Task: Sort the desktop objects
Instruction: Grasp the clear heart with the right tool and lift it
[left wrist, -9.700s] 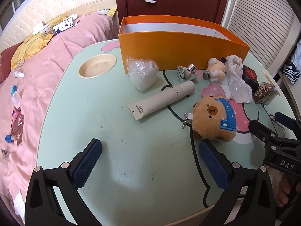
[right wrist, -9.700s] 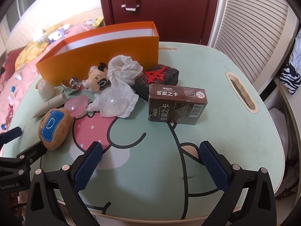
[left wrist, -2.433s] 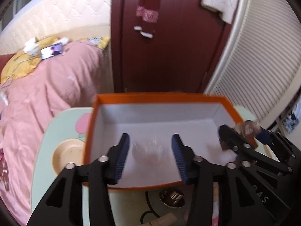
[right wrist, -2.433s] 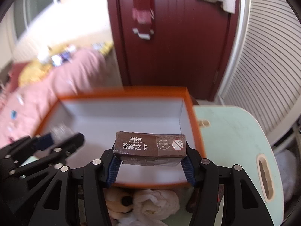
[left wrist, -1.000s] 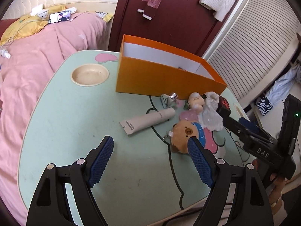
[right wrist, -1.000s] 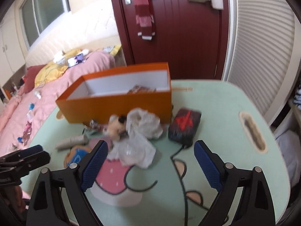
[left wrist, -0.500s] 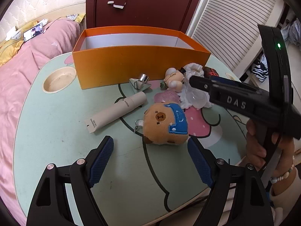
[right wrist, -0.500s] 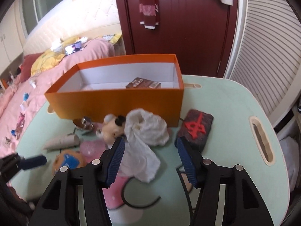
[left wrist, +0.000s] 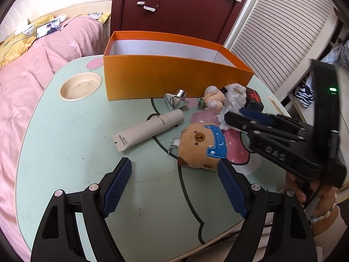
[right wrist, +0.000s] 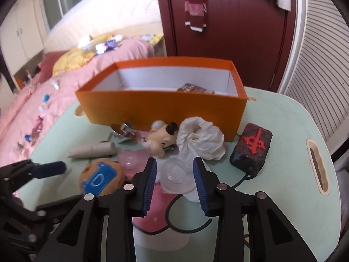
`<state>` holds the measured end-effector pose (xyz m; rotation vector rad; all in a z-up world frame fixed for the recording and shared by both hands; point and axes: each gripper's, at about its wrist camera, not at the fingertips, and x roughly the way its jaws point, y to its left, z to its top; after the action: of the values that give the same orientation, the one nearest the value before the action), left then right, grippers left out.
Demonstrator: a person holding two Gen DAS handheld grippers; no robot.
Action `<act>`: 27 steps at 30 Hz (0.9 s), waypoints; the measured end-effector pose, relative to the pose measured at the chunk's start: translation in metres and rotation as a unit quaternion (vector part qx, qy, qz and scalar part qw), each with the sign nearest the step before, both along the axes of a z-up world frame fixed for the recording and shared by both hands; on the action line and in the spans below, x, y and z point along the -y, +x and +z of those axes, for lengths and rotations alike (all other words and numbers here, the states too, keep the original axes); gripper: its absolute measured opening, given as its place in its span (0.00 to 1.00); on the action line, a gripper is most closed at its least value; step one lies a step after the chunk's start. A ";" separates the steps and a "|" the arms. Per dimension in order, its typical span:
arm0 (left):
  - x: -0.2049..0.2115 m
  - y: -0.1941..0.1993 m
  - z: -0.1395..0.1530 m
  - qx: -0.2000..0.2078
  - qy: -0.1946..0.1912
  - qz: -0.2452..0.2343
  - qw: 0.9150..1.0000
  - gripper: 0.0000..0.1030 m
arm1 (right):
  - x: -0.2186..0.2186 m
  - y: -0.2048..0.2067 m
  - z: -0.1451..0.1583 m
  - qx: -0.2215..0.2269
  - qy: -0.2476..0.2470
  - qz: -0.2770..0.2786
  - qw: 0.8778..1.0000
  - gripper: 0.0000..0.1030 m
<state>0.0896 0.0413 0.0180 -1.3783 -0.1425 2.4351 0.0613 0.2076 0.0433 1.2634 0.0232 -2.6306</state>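
The right gripper is nearer: its fingers stand half open on either side of the clear plastic dome, which lies on the tabletop just before the orange box. The left gripper hangs wide open and empty, with the bear plush just ahead.

— Where does the left wrist camera look from?

— From above the near edge of the mint-green table, facing forward and down toward the orange box at the far side, with the bed at its left.

— And the right wrist camera?

— Lower and nearer to the clutter, facing the same orange box and the dark red door behind it.

— What do both views share?

— The box, the bear plush, the cream tube and the crumpled white tissue. Each view also catches the other gripper.
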 end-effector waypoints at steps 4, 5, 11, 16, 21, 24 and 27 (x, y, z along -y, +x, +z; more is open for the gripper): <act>0.001 0.000 0.000 0.001 0.002 0.004 1.000 0.79 | 0.001 -0.006 -0.007 0.010 0.014 0.002 1.000 0.33; 0.002 0.000 0.000 0.001 0.002 0.004 1.000 0.79 | 0.001 -0.007 -0.009 0.012 0.017 0.002 1.000 0.33; 0.000 0.000 0.003 -0.004 0.001 0.002 1.000 0.79 | -0.005 -0.002 -0.007 0.008 0.000 0.003 1.000 0.33; -0.004 -0.001 0.006 -0.012 -0.007 -0.009 1.000 0.79 | -0.008 0.015 0.008 -0.021 -0.015 0.002 1.000 0.33; -0.018 -0.007 0.013 -0.027 -0.022 -0.033 0.999 0.79 | -0.011 0.028 0.008 -0.024 -0.012 -0.004 1.000 0.33; -0.025 -0.014 0.013 -0.028 -0.027 -0.042 0.998 0.79 | -0.014 0.036 0.004 -0.020 -0.009 -0.010 1.000 0.33; -0.027 -0.024 0.009 -0.024 -0.012 -0.041 0.999 0.79 | -0.018 0.042 0.001 -0.014 -0.009 -0.017 1.000 0.33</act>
<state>0.0656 0.0686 0.0273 -1.3084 -0.0452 2.4063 0.1031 0.2255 0.0441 1.2319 -0.0187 -2.6713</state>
